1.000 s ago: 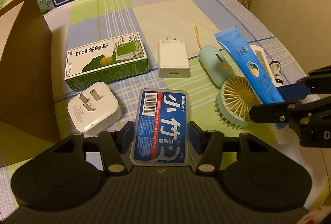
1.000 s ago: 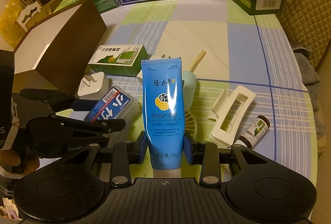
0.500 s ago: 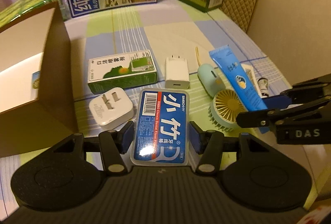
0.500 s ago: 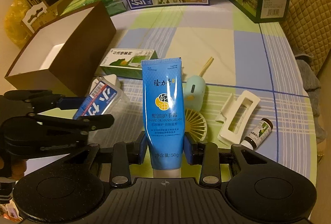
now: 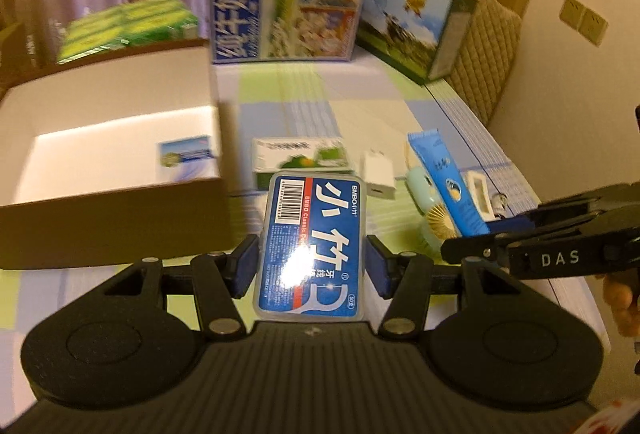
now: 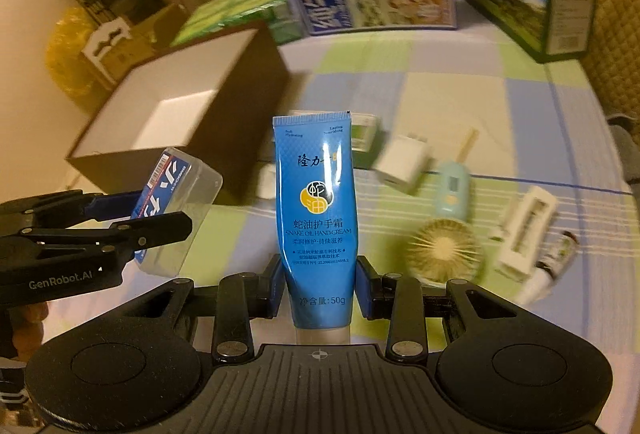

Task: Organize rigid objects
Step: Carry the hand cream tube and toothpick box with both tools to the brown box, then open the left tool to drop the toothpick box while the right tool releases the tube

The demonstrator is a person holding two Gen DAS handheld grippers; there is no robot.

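Observation:
My left gripper point(image 5: 312, 266) is shut on a clear dental floss box with a blue label point(image 5: 314, 242), held above the table; it also shows in the right wrist view point(image 6: 176, 209). My right gripper point(image 6: 318, 288) is shut on a blue hand cream tube point(image 6: 316, 209), also lifted; the tube shows in the left wrist view point(image 5: 448, 185). An open brown cardboard box with a white inside point(image 5: 108, 137) stands at the left point(image 6: 180, 109), holding one small blue packet point(image 5: 186, 155).
On the checked cloth lie a green medicine box point(image 5: 300, 159), a white charger point(image 5: 378, 175), a pale green hand fan point(image 6: 442, 248), a white clip point(image 6: 524, 232), a small bottle point(image 6: 556, 258). Milk cartons point(image 5: 284, 5) stand at the back.
Both grippers have risen with their objects, well above the table. The view has tilted up, so the inside of the brown box now shows.

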